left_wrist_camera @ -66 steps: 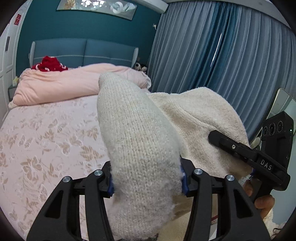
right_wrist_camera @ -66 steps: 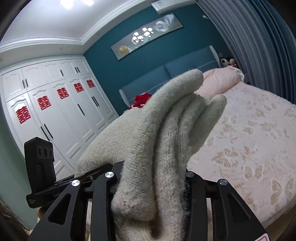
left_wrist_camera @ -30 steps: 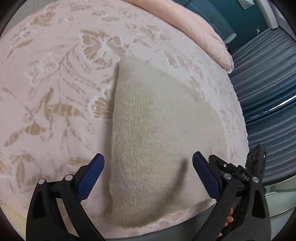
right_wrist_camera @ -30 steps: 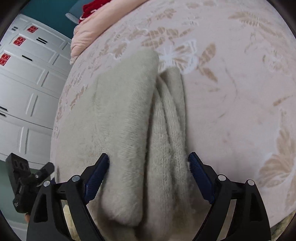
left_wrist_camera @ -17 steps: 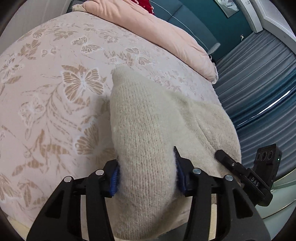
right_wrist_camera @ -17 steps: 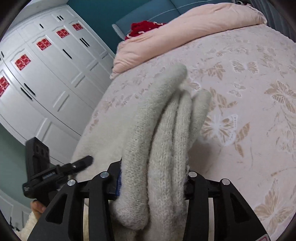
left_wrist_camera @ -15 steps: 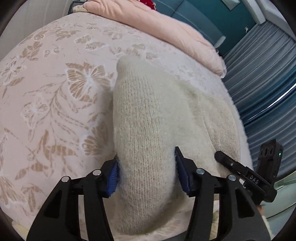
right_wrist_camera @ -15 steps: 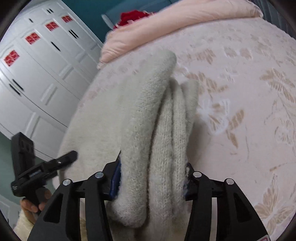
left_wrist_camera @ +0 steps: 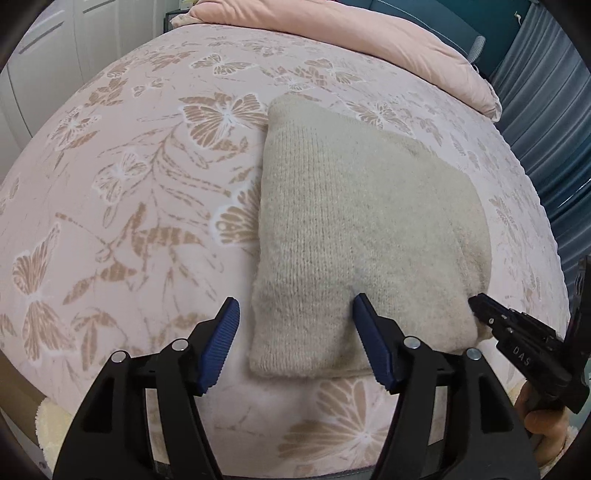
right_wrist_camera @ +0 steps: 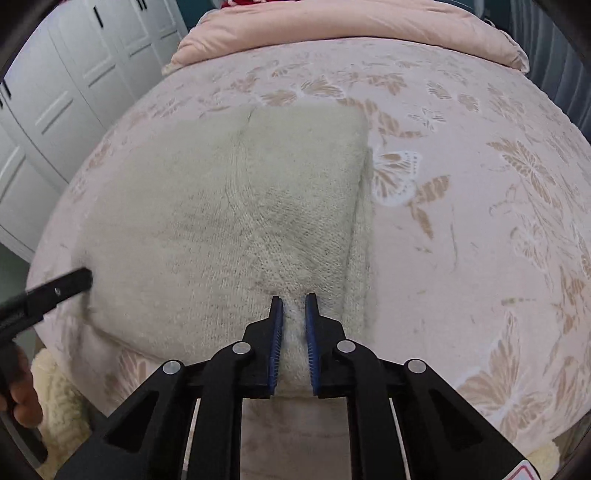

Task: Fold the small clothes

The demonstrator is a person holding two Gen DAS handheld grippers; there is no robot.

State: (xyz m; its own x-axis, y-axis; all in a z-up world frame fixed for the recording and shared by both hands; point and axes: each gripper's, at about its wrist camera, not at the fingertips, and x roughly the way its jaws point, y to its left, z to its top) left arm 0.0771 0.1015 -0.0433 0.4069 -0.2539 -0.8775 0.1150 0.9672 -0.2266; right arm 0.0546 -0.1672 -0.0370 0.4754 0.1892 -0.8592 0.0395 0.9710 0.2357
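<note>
**Pinching the near edge of a folded sweater on the bed**

Looking steeply down over a pink bedspread (left_wrist_camera: 110, 184) printed with tan butterflies and leaves, filling most of both views. Catching white wardrobe doors (right_wrist_camera: 74, 74) off to the left and blue curtains (left_wrist_camera: 546, 110) off to the right. Spotting a rolled pink quilt (left_wrist_camera: 332, 33) along the far edge of the bed.

Coming to the main item: a beige knit sweater (left_wrist_camera: 369, 221), folded into a thick, roughly square pad. Lying flat on the bedspread, close to the near edge, folded layers showing down its right side in the right wrist view.

Now the left gripper (left_wrist_camera: 294, 302): jaws just been opening, standing well apart. Straddling the sweater's near left corner, with one blue pad (left_wrist_camera: 218, 350) over bare bedspread and the other over the knit. Gripping nothing; neither pad pressing on the cloth.

Over to the right gripper (right_wrist_camera: 293, 296): jaws just been closing, now down to a narrow slit. Nipping a small ridge of fuzzy knit between the blue pads, at the sweater's near edge towards its right side. Showing up in the left wrist view too, tip against the sweater's near right corner, a tuft of knit raised there.

Glimpsing fingers of the right hand (left_wrist_camera: 543, 428) wrapped round that gripper's handle, low in the corner.
</note>
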